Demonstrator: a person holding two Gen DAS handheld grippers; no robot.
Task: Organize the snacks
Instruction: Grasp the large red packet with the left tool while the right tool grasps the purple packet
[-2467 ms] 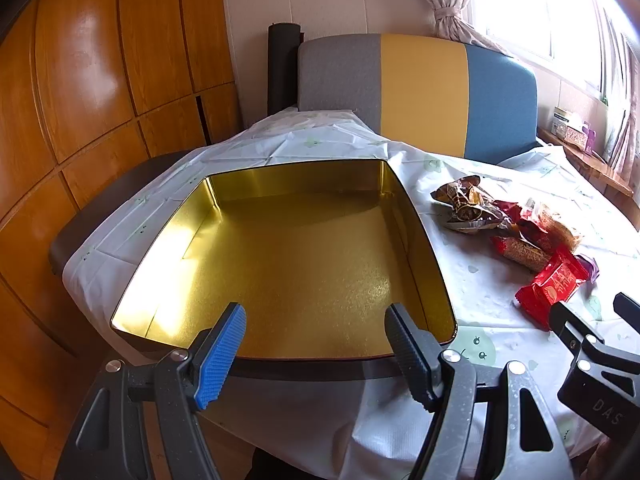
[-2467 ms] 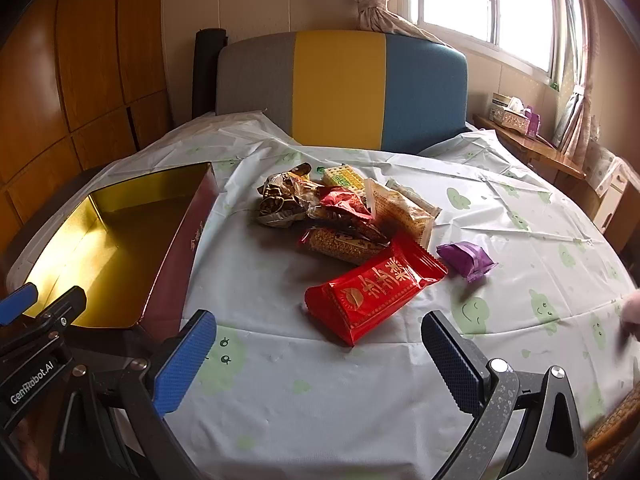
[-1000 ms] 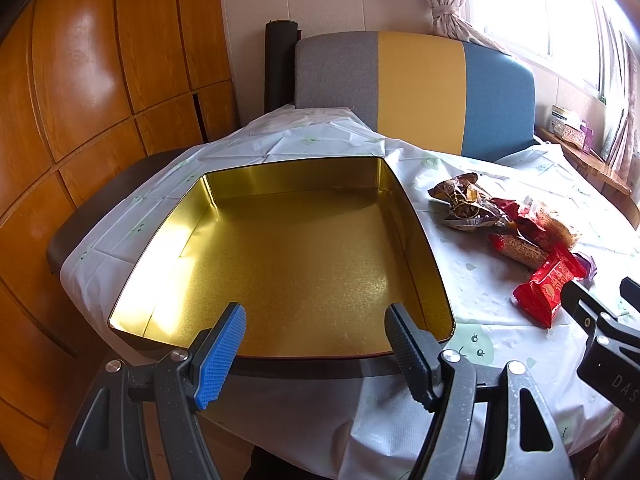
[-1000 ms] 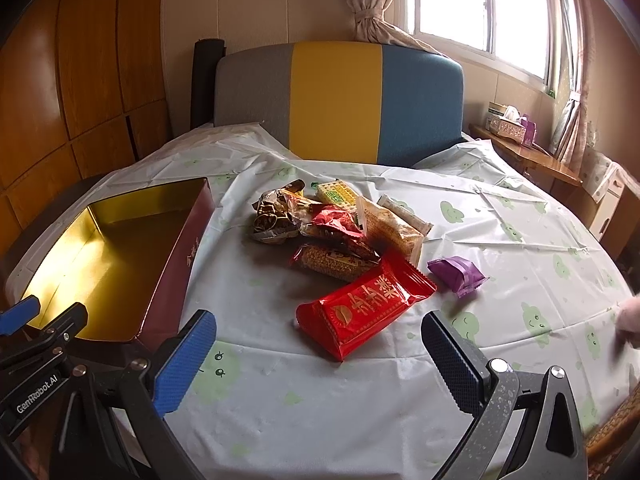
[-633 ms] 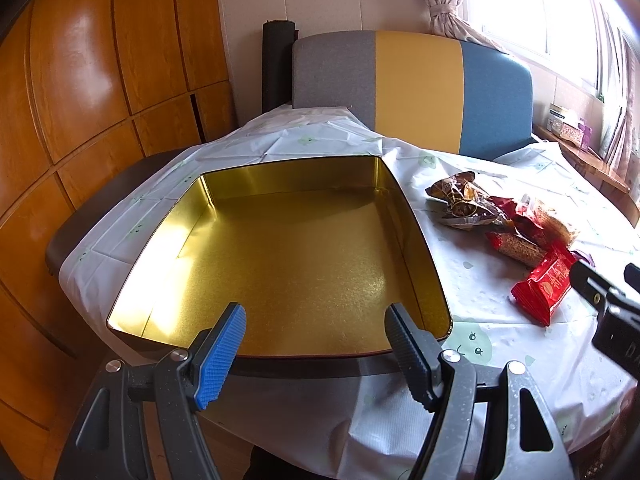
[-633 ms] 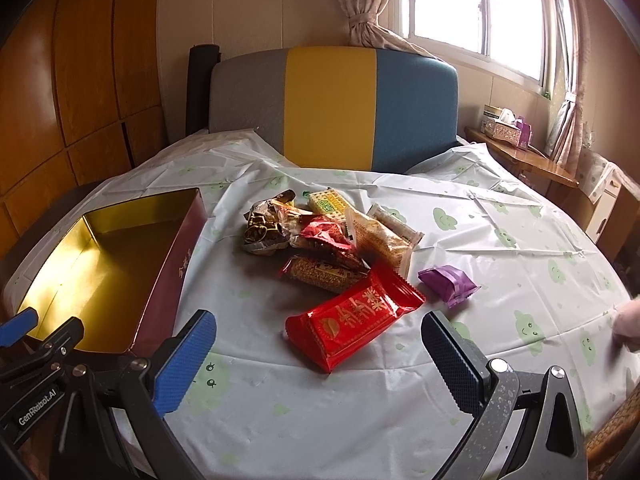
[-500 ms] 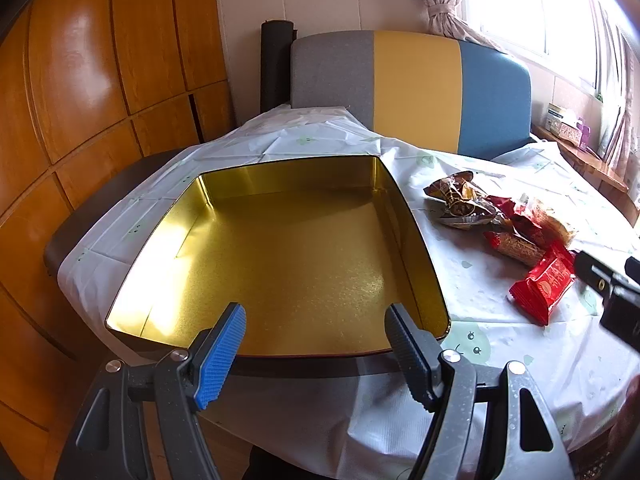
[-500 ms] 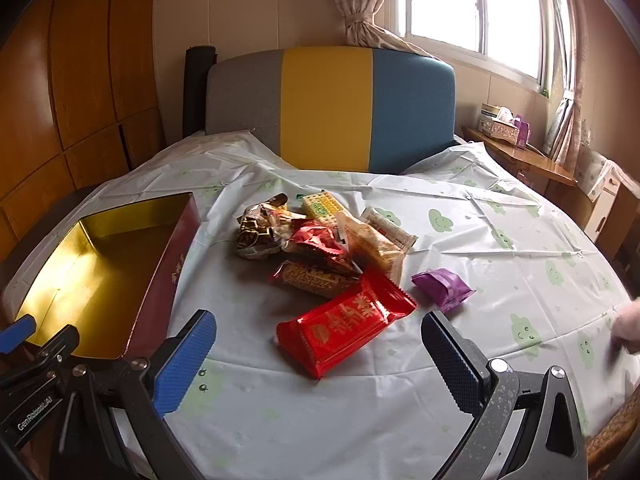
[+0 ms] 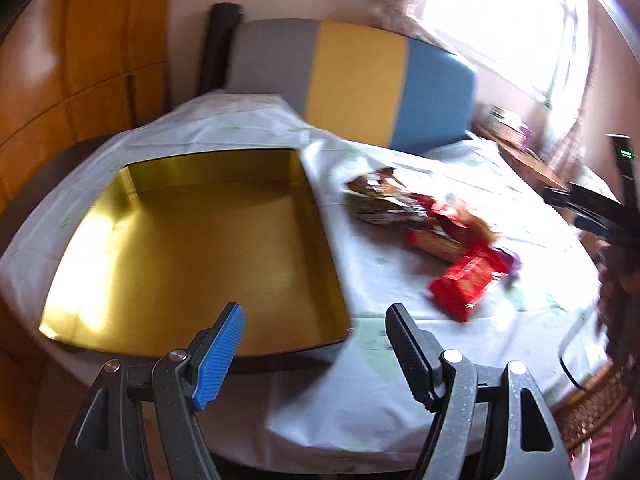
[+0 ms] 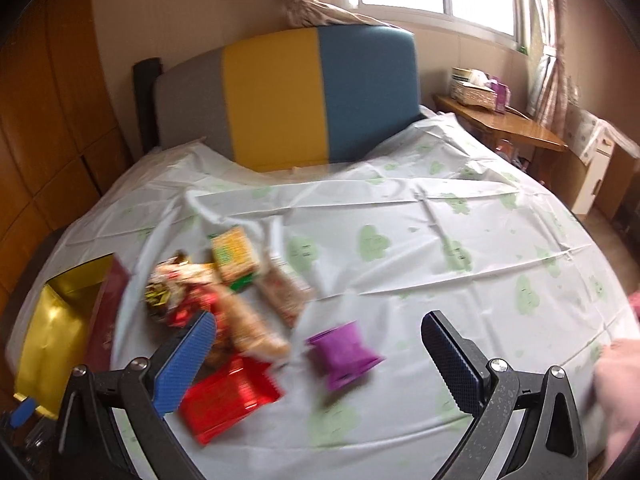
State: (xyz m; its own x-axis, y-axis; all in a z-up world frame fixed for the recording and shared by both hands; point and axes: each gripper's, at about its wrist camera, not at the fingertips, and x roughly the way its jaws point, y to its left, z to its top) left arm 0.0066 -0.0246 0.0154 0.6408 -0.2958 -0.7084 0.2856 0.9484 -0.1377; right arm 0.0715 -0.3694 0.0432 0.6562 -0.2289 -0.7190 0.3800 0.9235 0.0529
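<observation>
An open gold-lined tin (image 9: pixel 192 248) sits on the table's left side; its maroon outer wall (image 10: pixel 106 320) shows in the right wrist view. Right of it lies a pile of snack packets (image 9: pixel 420 216). A red packet (image 10: pixel 230 398), a purple packet (image 10: pixel 344 354), a green-and-yellow box (image 10: pixel 234 254) and tan packets (image 10: pixel 252 326) are in it. My left gripper (image 9: pixel 316 346) is open and empty at the tin's near right corner. My right gripper (image 10: pixel 320 354) is open and empty, low over the red and purple packets. Both views are blurred.
A white tablecloth with green prints (image 10: pixel 460 240) covers the round table. A grey, yellow and blue chair back (image 10: pixel 288 100) stands at the far edge. A wooden side table (image 10: pixel 504 124) with boxes is at the right. Wood panels (image 9: pixel 80 60) line the left wall.
My right gripper has moved forward and right, closing in on the snack pile. My left gripper has swung right, so the tin sits further left in its view.
</observation>
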